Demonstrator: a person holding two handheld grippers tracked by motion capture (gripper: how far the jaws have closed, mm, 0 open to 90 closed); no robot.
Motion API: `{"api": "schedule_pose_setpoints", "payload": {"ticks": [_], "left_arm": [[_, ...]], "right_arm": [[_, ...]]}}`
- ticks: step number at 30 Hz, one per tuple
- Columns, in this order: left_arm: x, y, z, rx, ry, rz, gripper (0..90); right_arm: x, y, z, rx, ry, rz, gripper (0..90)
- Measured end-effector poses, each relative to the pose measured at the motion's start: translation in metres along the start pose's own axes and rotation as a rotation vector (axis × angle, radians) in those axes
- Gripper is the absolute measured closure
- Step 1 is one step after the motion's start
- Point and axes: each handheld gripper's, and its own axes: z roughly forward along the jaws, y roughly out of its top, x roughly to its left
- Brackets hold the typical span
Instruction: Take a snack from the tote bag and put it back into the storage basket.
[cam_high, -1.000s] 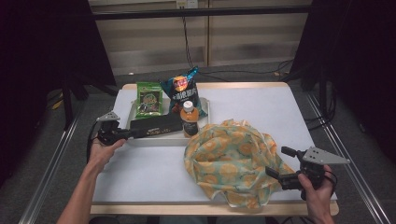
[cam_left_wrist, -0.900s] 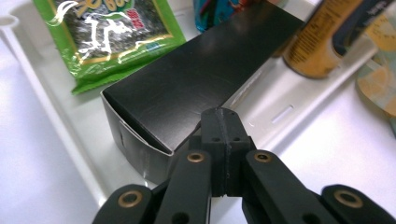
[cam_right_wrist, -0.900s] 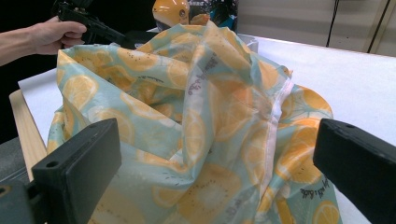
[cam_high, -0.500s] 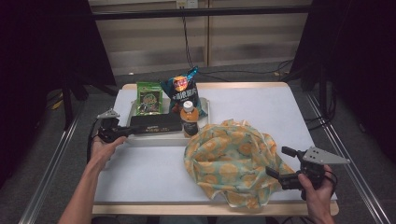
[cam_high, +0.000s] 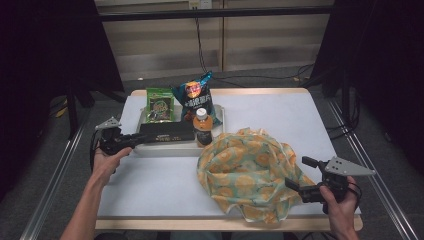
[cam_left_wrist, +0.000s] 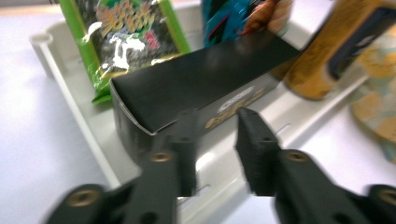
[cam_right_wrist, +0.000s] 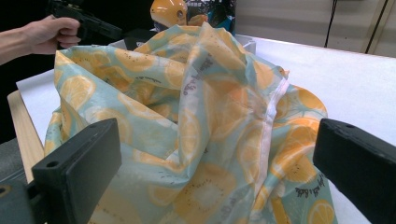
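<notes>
Lying lengthwise in the white tray (cam_high: 150, 150) at the tabletop's (cam_high: 280, 115) back left, the black box (cam_high: 166, 132) sits along the tray's front wall. In the left gripper view its near end (cam_left_wrist: 140, 126) faces the left hand-held gripper (cam_left_wrist: 215, 135), whose jaws stand apart, empty, with the tips over the tray rim just short of the box. In the high view that left hand-held gripper (cam_high: 131, 141) rests at the tray's left end, held by the person's left hand (cam_high: 107, 160).

Behind the box: a green snack packet (cam_high: 160, 105) and a blue chip bag (cam_high: 196, 96), both leaning upright. A bottle (cam_high: 202, 127) with an orange cap stands at the box's right end.

Just right of the tray, a crumpled bag (cam_high: 250, 172) printed with orange slices lies heaped on the tabletop's front right. The right hand-held gripper (cam_high: 295, 173) points at its right edge, jaws wide apart, clamping nothing; the right gripper view shows the bag's fabric (cam_right_wrist: 210, 130) between and beyond them.
</notes>
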Motion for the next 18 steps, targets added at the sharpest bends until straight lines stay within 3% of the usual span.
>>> {"api": "schedule_pose_setpoints", "payload": {"ticks": [10, 13, 18], "left_arm": [[-0.028, -0.007, -0.032, -0.033, 0.072, 0.023, 24.4], [-0.037, -0.012, -0.040, -0.041, 0.083, 0.040, 19.5], [-0.054, -0.020, -0.050, -0.037, 0.058, 0.052, 12.4]], "right_arm": [[0.001, 0.003, 0.000, -0.013, 0.001, -0.003, 1.0], [0.001, 0.003, 0.001, -0.011, 0.000, -0.003, 1.0], [0.002, 0.003, 0.001, -0.009, 0.003, -0.006, 1.0]]}}
